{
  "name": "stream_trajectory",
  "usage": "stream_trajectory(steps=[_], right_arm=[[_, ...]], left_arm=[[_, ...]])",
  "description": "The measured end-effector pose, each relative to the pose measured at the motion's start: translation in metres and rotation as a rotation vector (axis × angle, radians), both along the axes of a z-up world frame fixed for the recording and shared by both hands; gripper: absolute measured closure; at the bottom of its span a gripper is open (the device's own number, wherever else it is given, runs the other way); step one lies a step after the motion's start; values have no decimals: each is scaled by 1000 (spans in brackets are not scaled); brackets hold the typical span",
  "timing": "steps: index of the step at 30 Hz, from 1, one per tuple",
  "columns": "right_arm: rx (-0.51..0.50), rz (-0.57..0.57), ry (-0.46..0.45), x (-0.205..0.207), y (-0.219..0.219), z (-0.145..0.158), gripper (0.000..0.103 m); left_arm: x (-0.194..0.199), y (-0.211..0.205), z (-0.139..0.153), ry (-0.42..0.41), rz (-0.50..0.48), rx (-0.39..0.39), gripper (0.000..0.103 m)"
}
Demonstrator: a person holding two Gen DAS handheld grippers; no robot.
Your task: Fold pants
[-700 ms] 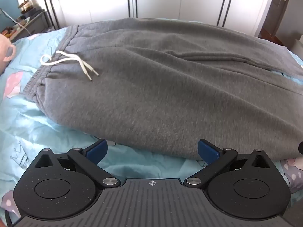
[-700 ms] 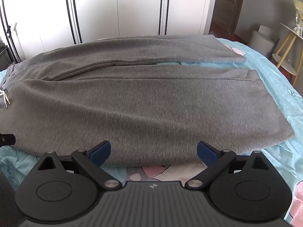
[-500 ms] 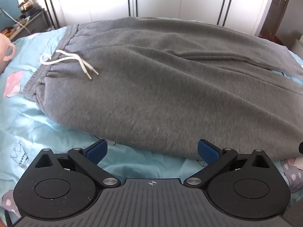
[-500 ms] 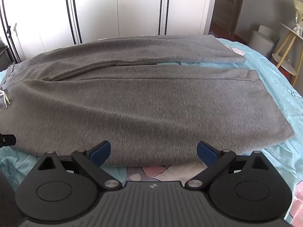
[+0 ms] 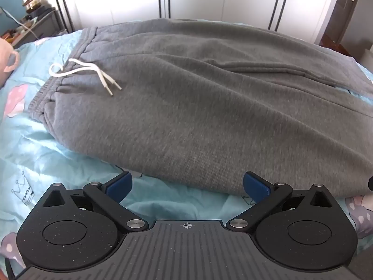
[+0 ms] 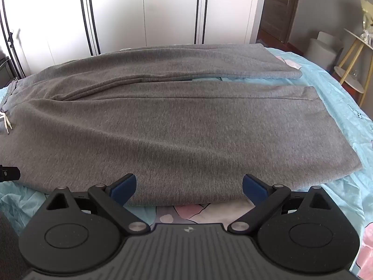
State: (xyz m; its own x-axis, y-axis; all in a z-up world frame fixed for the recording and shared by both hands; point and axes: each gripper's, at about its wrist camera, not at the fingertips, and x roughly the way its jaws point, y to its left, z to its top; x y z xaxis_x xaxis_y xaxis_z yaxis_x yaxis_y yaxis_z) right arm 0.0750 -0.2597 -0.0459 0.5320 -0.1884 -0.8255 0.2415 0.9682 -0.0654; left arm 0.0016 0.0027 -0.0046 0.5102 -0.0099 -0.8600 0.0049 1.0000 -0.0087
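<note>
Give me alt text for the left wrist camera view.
Grey sweatpants lie flat on a light blue printed bedsheet, waistband at left with a white drawstring. The left gripper hovers at the near edge, jaws open and empty.

I note white wardrobe doors (image 6: 167,11) with dark vertical trim along the far wall, brightly lit. A brown wooden door (image 6: 279,7) stands at right, beside a grey wall and a small wooden-legged side table (image 6: 349,79). A cluttered grey cabinet (image 5: 35,28) sits far left.
</note>
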Motion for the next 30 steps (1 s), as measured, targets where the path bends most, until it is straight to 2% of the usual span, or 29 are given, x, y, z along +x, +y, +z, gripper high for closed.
stream_trajectory(steps=[30], right_arm=[[0,-7,-10,-3,-1,1,5]], left_arm=[[3,2,-2,22,8,-12,0]])
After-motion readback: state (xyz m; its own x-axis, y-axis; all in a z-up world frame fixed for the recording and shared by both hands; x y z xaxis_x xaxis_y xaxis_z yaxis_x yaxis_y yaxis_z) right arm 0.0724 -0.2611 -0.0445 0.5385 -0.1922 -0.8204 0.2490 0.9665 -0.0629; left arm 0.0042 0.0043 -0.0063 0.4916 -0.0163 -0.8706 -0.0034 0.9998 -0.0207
